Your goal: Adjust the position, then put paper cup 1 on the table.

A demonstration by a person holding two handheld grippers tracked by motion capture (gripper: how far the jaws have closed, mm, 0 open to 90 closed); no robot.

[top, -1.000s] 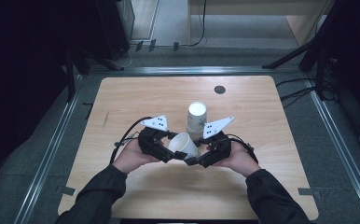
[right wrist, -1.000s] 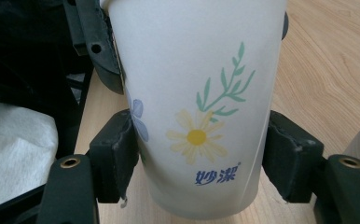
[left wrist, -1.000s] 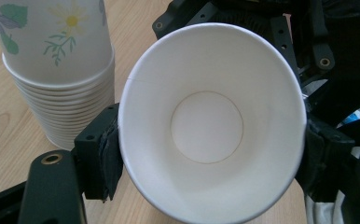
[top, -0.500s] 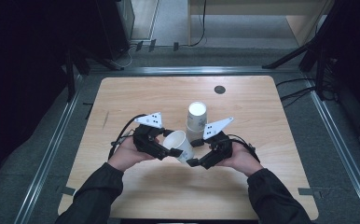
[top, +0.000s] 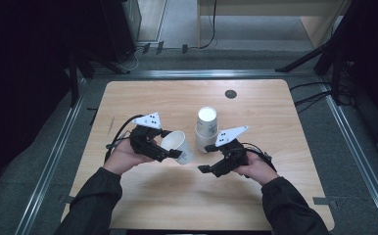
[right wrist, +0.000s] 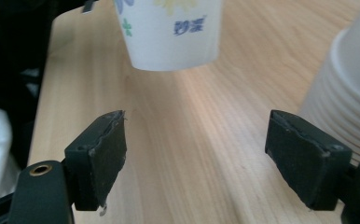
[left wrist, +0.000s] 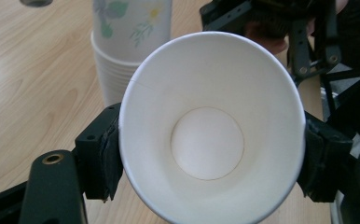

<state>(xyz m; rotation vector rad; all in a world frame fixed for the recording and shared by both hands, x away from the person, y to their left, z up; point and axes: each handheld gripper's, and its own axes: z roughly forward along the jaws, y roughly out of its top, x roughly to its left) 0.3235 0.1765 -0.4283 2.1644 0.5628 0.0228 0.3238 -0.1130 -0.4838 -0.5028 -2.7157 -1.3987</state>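
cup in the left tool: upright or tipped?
Tipped. The paper cup lies sideways in the left tool, its empty inside facing that tool's camera.

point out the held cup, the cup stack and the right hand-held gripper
held cup (left wrist: 207, 142), left gripper view, inside bottom
cup stack (top: 207, 115), high view, top
right hand-held gripper (right wrist: 206, 156), right gripper view, midway between open jaws

cup stack cropped — cup top cropped

Bright, evenly lit table; dark surroundings; close views slightly soft.
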